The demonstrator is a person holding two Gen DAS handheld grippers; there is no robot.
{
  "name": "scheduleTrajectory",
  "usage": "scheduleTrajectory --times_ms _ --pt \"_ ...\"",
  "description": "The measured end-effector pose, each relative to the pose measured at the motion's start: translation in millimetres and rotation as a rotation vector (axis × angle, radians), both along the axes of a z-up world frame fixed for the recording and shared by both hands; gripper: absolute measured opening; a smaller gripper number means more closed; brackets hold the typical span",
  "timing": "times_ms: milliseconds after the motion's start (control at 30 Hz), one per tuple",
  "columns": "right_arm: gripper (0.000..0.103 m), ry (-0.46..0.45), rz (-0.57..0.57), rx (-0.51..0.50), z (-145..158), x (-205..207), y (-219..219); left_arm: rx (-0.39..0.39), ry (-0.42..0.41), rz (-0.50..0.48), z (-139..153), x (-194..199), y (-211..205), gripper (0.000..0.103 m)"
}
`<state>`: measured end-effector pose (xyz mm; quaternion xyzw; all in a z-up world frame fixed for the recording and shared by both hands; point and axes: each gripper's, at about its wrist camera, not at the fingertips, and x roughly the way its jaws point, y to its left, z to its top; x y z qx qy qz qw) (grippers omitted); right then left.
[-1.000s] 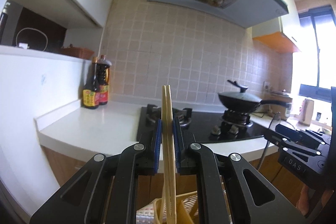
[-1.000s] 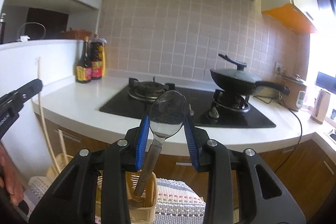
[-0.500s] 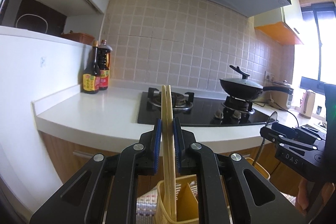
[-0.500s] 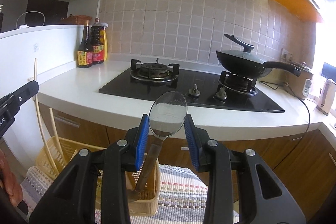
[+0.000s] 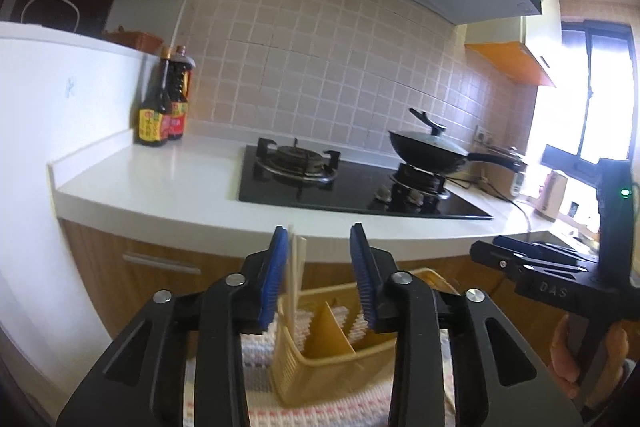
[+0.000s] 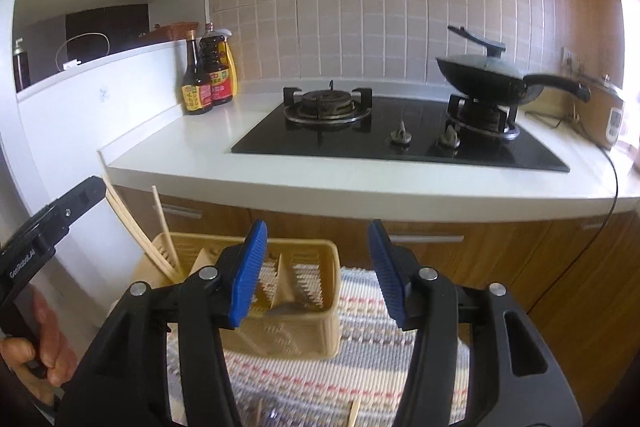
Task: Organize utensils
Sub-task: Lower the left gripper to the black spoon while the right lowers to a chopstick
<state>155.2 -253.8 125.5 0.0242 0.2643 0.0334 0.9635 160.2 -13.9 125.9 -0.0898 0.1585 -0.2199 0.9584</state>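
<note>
Striped mat [image 6: 360, 359] beneath, both grippers [image 5: 318, 275] [image 6: 316, 267] gape above basket [image 6: 296, 331].

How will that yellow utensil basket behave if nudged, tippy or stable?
Probably light: the yellow utensil basket has thin slotted plastic walls. Chopsticks lean tall in one end compartment, so it may tip that way. The woven mat beneath should limit sliding.

Yellow slotted basket [image 6: 296, 331] with inner dividers stands upright on a striped mat. Pale wooden chopsticks [image 6: 160, 227] stand leaning in its left end compartment. A grey metal item lies low in a middle compartment; identity unclear.
</note>
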Motion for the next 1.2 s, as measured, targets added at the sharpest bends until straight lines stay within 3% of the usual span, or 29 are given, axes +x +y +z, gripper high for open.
scheduleTrajectory --times_ms 67,300,567,767,900,1033,1200 --pt "0.049 0.02 0.0 0.015 2.2 -6.4 -2.2 -0.013 0.018 -0.023 3.6 -7.6 4.9 0.041" --pt "0.049 0.113 0.014 0.049 6.6 -30.2 -4.7 -0.009 0.077 -0.096 18.9 -38.6 14.9 0.047" --pt "0.049 0.253 0.026 0.084 -4.3 -47.0 -8.9 0.137 0.201 -0.181 10.8 -72.2 2.4 0.047" --pt "0.049 0.384 0.05 0.111 -27.6 -50.0 -15.3 0.228 0.422 -0.256 -33.2 -80.2 -9.9 0.047" --pt "0.049 0.461 0.059 0.113 -47.9 -52.4 -17.6 0.243 0.575 -0.33 -73.0 -79.9 -15.1 0.045" --pt "0.049 0.523 0.069 0.124 -65.5 -54.1 -21.1 0.28 0.695 -0.391 -109.8 -85.7 -20.4 0.034" --pt "0.049 0.589 0.083 0.115 -89.3 -55.5 -19.9 0.339 0.802 -0.439 -144.2 -94.8 -31.0 0.029"
